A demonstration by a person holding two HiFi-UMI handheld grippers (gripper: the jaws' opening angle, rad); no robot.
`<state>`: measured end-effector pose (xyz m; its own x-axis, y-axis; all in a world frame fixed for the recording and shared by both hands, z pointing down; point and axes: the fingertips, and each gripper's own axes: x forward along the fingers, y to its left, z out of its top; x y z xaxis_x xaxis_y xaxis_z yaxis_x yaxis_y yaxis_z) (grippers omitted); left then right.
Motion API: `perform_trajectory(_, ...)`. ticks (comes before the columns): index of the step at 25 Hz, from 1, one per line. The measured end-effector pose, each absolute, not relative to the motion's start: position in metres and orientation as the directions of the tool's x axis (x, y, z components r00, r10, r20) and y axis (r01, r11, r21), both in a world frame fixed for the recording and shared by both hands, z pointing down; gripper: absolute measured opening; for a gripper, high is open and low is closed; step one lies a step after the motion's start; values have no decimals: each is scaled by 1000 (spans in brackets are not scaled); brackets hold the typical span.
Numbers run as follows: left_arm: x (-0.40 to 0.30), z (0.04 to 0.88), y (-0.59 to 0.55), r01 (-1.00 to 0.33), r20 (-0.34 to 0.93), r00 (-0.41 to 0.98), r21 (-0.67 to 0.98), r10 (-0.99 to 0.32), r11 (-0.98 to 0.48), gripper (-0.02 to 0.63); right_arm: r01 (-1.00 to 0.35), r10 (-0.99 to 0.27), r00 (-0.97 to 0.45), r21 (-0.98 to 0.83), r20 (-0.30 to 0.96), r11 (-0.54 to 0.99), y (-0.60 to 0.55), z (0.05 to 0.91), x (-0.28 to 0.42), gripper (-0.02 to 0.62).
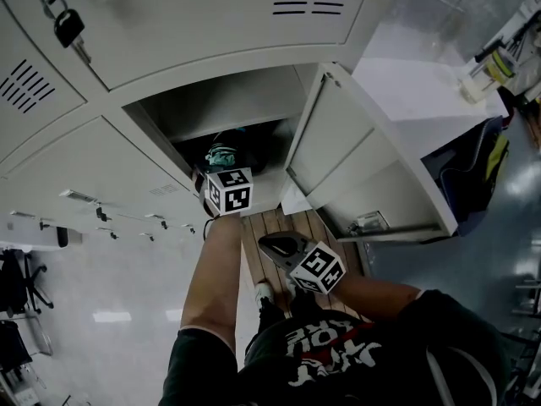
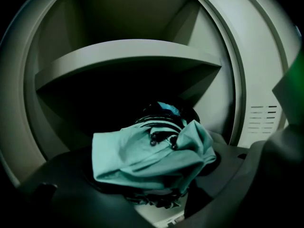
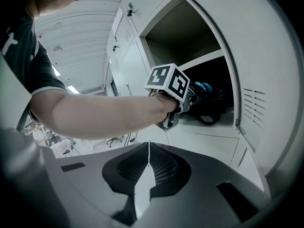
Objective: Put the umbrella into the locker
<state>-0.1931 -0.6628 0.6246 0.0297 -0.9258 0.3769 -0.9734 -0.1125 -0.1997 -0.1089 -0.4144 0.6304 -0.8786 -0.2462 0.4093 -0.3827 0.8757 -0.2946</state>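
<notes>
Closest to you, the right tongs (image 1: 269, 244) are hanging in front of your body with the jaws closed together and nothing between them.

Further forward, the left tongs (image 1: 216, 174) are reaching into the mouth of the locker (image 1: 211, 100). Their jaws are standing wide apart, one on each side of the umbrella (image 2: 152, 156), and as far as I can judge they are not pressing on it. The umbrella is lying folded on the locker floor near the front edge, under the shelf (image 2: 128, 56).

It is probably handling as a light thing. The teal cloth is lying loose and soft, so it is likely slipping and bunching under the pads. If you are taking hold again, I think the stiff bundle of ribs, where the small dark rib tips (image 2: 164, 139) are showing, is giving a firmer hold than the cloth.

The handle is not showing in any view. The space behind the umbrella is staying in deep shadow, so you are not seeing how far in it reaches. The open door (image 1: 355, 150) is cutting off the right side.
</notes>
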Motion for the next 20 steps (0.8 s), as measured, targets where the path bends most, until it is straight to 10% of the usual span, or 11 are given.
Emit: perform_trajectory(20,-195,635,-622,-921,402,-54,-374,-914,-110,414,-361,-232,-884,-278,406,890,-400,625,-103,35)
